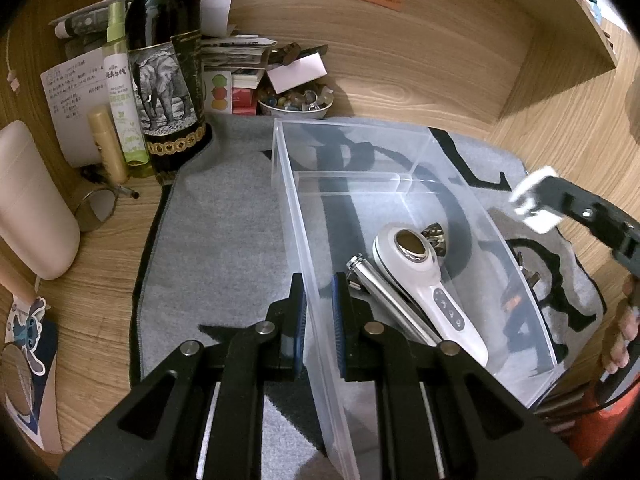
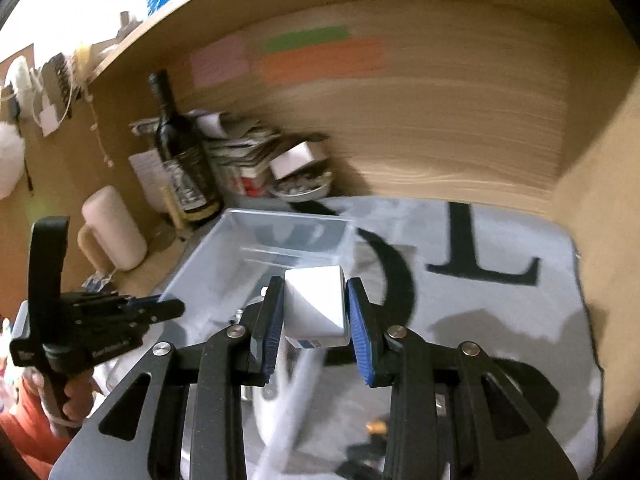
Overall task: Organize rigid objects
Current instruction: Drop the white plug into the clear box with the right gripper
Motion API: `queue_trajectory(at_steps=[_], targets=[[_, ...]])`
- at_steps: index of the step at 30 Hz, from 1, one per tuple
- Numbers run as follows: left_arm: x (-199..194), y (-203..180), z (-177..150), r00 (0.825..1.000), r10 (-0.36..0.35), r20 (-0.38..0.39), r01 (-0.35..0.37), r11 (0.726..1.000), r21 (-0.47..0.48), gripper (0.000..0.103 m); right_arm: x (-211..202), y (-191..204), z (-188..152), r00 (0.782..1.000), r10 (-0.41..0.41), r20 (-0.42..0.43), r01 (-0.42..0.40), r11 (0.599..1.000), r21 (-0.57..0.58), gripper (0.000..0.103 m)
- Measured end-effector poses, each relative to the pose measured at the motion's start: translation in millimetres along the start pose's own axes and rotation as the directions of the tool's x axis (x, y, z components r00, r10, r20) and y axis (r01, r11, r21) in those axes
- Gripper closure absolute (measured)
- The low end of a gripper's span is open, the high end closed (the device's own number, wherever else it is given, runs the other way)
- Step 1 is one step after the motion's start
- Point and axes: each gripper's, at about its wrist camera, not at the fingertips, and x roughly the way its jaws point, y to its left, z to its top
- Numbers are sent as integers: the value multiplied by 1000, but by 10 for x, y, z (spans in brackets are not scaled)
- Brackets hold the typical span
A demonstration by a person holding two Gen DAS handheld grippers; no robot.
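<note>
Left gripper (image 1: 318, 320) clamps clear plastic bin (image 1: 448, 156) wall; right gripper (image 2: 314, 318) grips smooth white block (image 2: 316, 304)

Wine btl (image 1: 166, 68) – spray btl (image 1: 122, 88) – grey mat (image 1: 224, 216).

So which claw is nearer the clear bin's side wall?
Left. The left claw straddles the clear bin's near side wall, one finger inside and one outside. The right claw hangs above the bin's far side, holding a white box.
</note>
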Motion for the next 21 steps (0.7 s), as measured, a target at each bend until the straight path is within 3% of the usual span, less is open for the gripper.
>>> queue_trajectory(at_steps=[5, 12, 21], targets=[[-1, 14, -6, 1000, -7, 4, 7, 1000, -3, 91, 282, 139, 40, 997, 30, -68, -34, 998, -57, 75], [8, 22, 0, 1000, -9, 2, 9, 1000, 4, 91, 552, 211, -39, 988, 3, -156, -20, 994, -110, 74], [9, 17, 8, 1000, -10, 2, 10, 1000, 1, 91, 485, 209, -37, 988, -16, -152, -1, 994, -113, 72]])
